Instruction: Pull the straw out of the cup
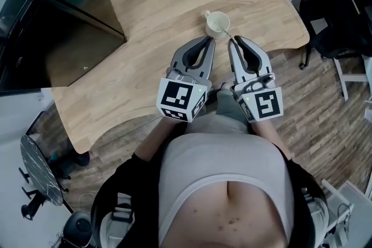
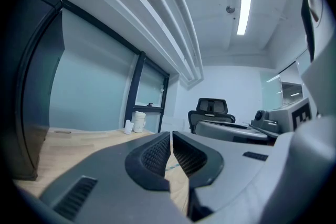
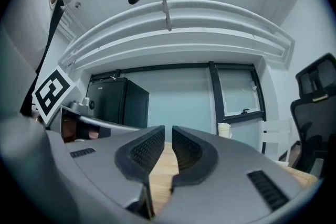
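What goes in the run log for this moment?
left gripper: shut, empty | right gripper: shut, empty | straw: in cup | cup: upright on table, just beyond grippers

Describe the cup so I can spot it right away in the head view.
On the wooden table, near its right edge, a small pale cup stands just beyond the tips of the left gripper and right gripper. It is alone mid-table, with a thin straw leaning over its rim towards the right gripper.
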Tool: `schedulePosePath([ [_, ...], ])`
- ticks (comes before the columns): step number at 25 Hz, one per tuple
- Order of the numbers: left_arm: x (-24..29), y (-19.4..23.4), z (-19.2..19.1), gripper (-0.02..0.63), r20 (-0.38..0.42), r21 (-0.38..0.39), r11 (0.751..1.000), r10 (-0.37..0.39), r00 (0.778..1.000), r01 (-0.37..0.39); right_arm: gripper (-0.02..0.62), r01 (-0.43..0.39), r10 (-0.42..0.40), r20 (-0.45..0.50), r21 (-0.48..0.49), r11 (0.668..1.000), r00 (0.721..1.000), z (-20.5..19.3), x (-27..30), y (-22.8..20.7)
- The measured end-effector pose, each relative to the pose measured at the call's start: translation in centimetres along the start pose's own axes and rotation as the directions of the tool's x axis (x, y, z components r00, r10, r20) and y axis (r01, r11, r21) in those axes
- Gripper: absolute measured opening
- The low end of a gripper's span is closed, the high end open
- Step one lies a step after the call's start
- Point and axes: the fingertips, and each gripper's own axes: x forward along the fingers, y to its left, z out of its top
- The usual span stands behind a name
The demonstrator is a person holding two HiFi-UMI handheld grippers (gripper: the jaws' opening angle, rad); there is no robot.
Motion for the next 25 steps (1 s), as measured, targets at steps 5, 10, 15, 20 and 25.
schedulePosePath([
  [5,0.3,0.2,-0.5,0.018,-0.012,-0.005,0.999,0.034,0.999,-0.034,0.127,-0.033,0.033,-0.016,0.001,0.999,0.999,-1.2,0.6,-0.6],
  [10,0.3,0.4,-1.3,0.018,-0.035,-0.011,0.998,0.067,0.997,-0.067,0.14,-0.04,0.042,-0.065,0.025,0.999,0.997,-3.2,1.1,-1.4],
  [15,0.2,1.2,-1.5,0.018,-0.043,-0.021,0.994,0.106,0.993,-0.107,0.15,-0.079,0.08,-0.081,0.005,0.997,0.993,-4.4,2.0,-1.5],
  [20,0.5,2.1,-1.5,0.018,-0.038,-0.039,0.987,0.153,0.987,-0.155,0.161,-0.107,0.111,-0.117,0.036,0.994,0.987,-5.4,3.0,-1.8],
  [25,1.1,2.9,-1.7,0.018,-0.042,-0.049,0.981,0.188,0.981,-0.19,0.164,-0.159,0.157,-0.136,0.0,0.987,0.978,-7.3,3.8,-2.3],
])
